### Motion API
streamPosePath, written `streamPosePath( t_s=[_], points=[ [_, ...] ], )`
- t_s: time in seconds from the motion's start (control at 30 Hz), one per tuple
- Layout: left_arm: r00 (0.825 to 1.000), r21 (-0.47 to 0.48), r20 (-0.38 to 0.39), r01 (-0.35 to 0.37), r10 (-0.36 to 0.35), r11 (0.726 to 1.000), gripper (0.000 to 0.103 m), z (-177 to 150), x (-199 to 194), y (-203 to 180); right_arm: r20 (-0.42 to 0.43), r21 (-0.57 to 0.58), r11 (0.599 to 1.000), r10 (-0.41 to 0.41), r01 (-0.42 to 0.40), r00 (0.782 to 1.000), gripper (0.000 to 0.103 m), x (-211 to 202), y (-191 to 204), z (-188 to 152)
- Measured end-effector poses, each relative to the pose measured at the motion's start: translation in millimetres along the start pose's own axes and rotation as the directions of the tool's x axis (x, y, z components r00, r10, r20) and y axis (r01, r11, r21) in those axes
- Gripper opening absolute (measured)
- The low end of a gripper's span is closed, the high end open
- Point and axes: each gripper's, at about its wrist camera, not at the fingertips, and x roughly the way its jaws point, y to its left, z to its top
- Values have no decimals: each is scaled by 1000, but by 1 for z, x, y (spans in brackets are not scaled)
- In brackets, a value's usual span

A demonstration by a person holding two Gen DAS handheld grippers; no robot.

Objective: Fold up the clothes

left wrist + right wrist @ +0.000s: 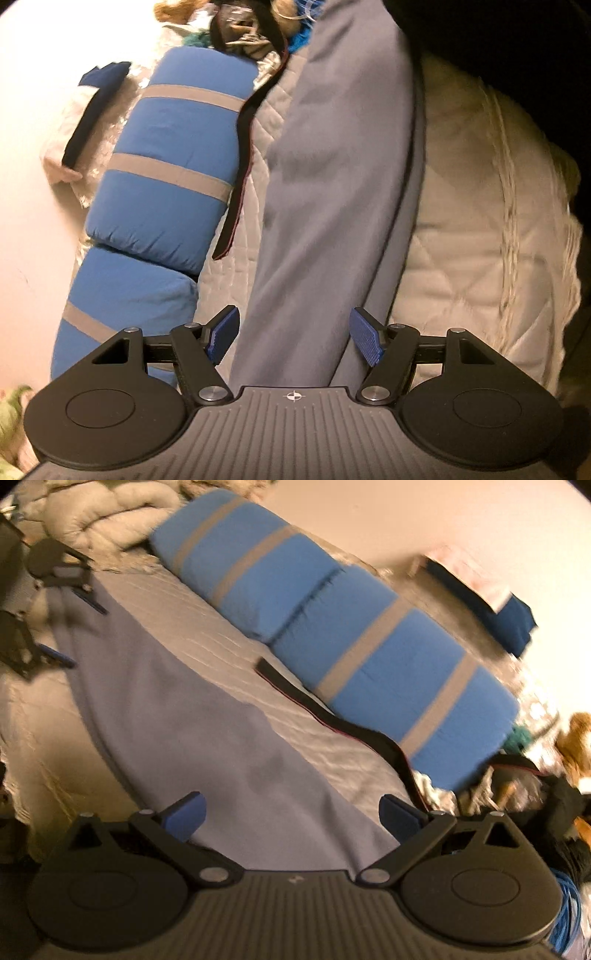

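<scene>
Garment: a long grey-lilac cloth (325,177), smooth and matte, lies stretched in a narrow strip along the bed; a dark seam edges one long side.
Bed cover: a pale quilted bedspread (480,236) with stitched diamond lines and a corded rib, under the garment.
Left hand-held gripper (295,341): jaws spread wide, one ribbed blue pad on each side of the garment strip; whether the pads touch the cloth cannot be told. Black linkage arms, round black discs, a ridged grey body with a small crosshair mark.
Right hand-held gripper (291,814): jaws spread wide over the other end of the same cloth, nothing between the pads that is pinched; the view is blurred.
Pillows: two plump blue pillows (388,664) with grey bands, end to end beside the wall, near the garment but apart from it.
Strap: a flat black strap (243,155) with a reddish edge lies wavy between pillows and garment.
Clutter: a mixed heap of fabrics (243,33) at the far end, too jumbled to tell apart.
Writing: none can be read.
</scene>
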Motion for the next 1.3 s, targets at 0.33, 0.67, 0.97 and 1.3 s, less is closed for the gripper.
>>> streamPosePath(
  t_s=[0.33,0.67,0.97,1.3],
  points=[
    [994,179,-36,-100,108,979,65,-6,25,-23,54,51,998,33,-36,998,103,2,27,22],
    [990,360,-73,-89,123,929,3,-17,12,-54,26,102,991,88,-90,996,103,13,48,28],
    [991,314,-127,-2,44,949,2,-29,-3,-54,4,222,966,137,-135,990,103,28,56,45],
    [992,237,-62,-92,110,967,42,-15,-3,-37,-23,307,939,173,-158,985,103,31,60,48]
  ],
)
